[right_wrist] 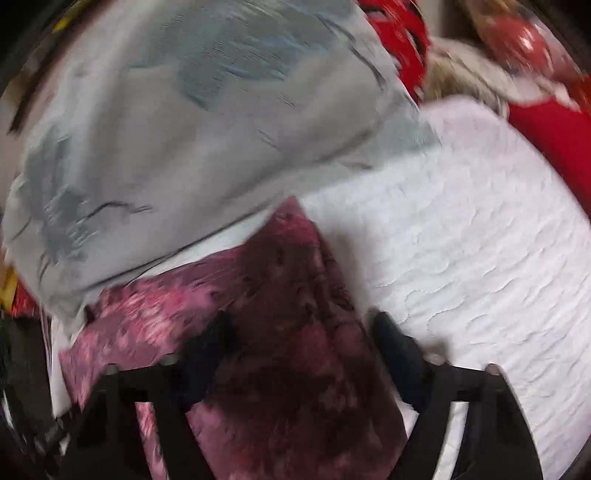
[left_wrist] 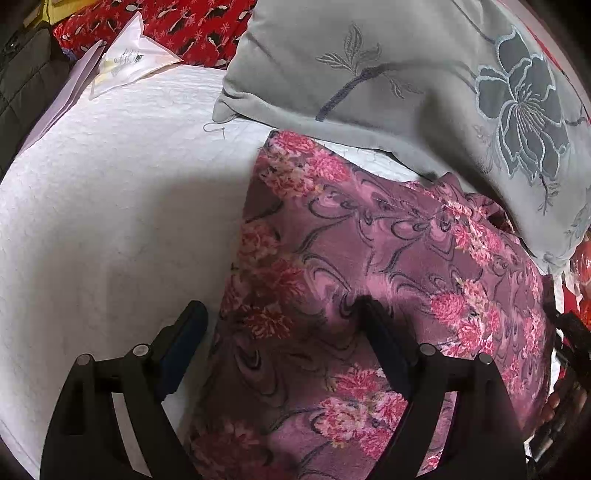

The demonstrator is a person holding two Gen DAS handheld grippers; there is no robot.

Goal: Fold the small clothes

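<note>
A purple garment with pink flowers (left_wrist: 388, 258) lies flat on the white quilted bed cover (left_wrist: 110, 221). My left gripper (left_wrist: 280, 319) points down over its left edge and is open. The left finger (left_wrist: 188, 328) hovers over the quilt, while the right finger (left_wrist: 373, 325) is over the cloth. In the blurred right wrist view my right gripper (right_wrist: 303, 330) is open astride the same garment (right_wrist: 295, 280) near its right edge. One of its fingers (right_wrist: 214, 336) is above the cloth, the other (right_wrist: 391, 336) by the cloth's edge over the quilt (right_wrist: 480, 240).
A grey pillow with an embroidered blue flower (left_wrist: 424, 92) overlaps the garment's far edge; it appears again as the grey pillow (right_wrist: 203, 110) in the right view. Red patterned fabric (left_wrist: 192, 26) and a clear plastic packet (left_wrist: 129, 59) lie at the back. A dark padded item (left_wrist: 22, 85) sits far left.
</note>
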